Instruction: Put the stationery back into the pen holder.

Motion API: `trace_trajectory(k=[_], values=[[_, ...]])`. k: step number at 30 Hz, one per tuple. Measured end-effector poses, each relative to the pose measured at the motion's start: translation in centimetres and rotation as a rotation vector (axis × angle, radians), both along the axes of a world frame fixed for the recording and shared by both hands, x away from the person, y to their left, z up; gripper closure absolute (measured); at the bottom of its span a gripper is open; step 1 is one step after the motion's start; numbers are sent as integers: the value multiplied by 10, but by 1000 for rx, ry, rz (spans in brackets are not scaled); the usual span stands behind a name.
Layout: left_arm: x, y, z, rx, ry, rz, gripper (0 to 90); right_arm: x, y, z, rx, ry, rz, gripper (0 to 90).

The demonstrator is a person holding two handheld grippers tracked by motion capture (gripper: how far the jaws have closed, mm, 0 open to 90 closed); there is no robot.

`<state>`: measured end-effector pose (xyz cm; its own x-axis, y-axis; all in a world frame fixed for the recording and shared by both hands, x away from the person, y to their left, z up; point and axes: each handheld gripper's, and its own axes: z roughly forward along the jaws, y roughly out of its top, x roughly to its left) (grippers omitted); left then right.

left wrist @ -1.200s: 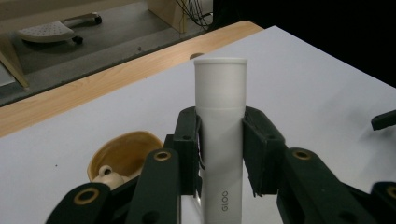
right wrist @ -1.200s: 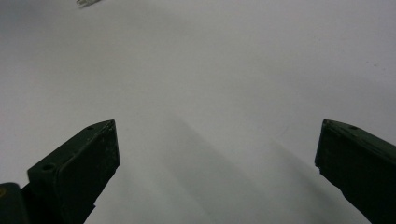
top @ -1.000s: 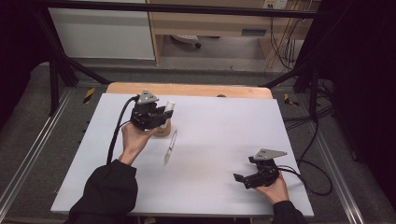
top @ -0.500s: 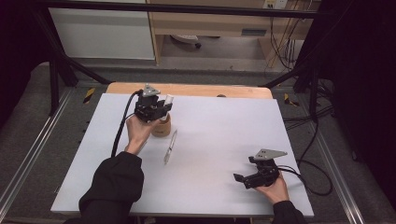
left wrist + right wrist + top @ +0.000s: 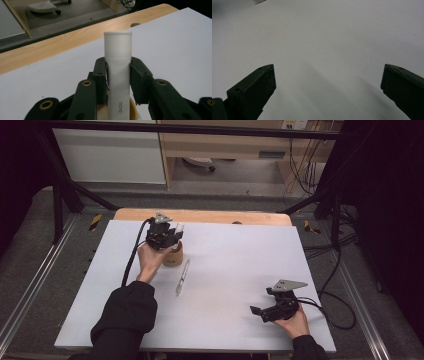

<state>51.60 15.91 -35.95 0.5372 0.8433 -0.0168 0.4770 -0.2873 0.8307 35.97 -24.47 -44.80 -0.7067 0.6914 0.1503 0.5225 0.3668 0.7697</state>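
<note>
My left gripper (image 5: pixel 169 236) is shut on a white glue stick tube (image 5: pixel 117 50), held upright and marked "GLOO". The tube's lower end sits in the mouth of a small wooden cup (image 5: pixel 133 110). In the high view the tube (image 5: pixel 178 228) and gripper are right over that cup (image 5: pixel 174 258) at the back left of the table. A clear pen (image 5: pixel 182 277) lies on the white tabletop just in front of the cup. Near the front right edge, my right gripper (image 5: pixel 261 312) rests low with its jaws wide apart. In the right gripper view the gripper (image 5: pixel 328 85) has bare table between its jaws.
The white tabletop (image 5: pixel 235 265) lies on a wooden board (image 5: pixel 210 216) whose strip shows along the far edge. Cables (image 5: pixel 330 310) trail off the right side. Metal frame rails run along both sides, with cabinets on the floor beyond.
My left hand has carried the tube a little to the right and downward, settling it over the wooden cup. The right gripper has stayed where it was.
</note>
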Motion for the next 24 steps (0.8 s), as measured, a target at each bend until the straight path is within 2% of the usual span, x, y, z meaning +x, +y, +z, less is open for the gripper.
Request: trace_trajectory(k=[6, 10, 13, 18, 22, 24], values=[[1, 2, -12, 7, 27, 2, 680, 0, 0, 0, -1, 3, -1, 6], [0, 1, -12, 6, 21, -4, 680, 0, 0, 0, -3, 1, -1, 6], [0, 0, -13, 28, 23, -11, 680, 0, 0, 0, 0, 2, 0, 6], [-3, 0, -16, 27, 20, -13, 680, 0, 0, 0, -2, -1, 2, 6], [-2, 5, -24, 29, 34, -14, 679, 0, 0, 0, -1, 1, 1, 6], [-3, 6, -25, 13, 35, -16, 679, 0, 0, 0, -2, 3, 0, 6]])
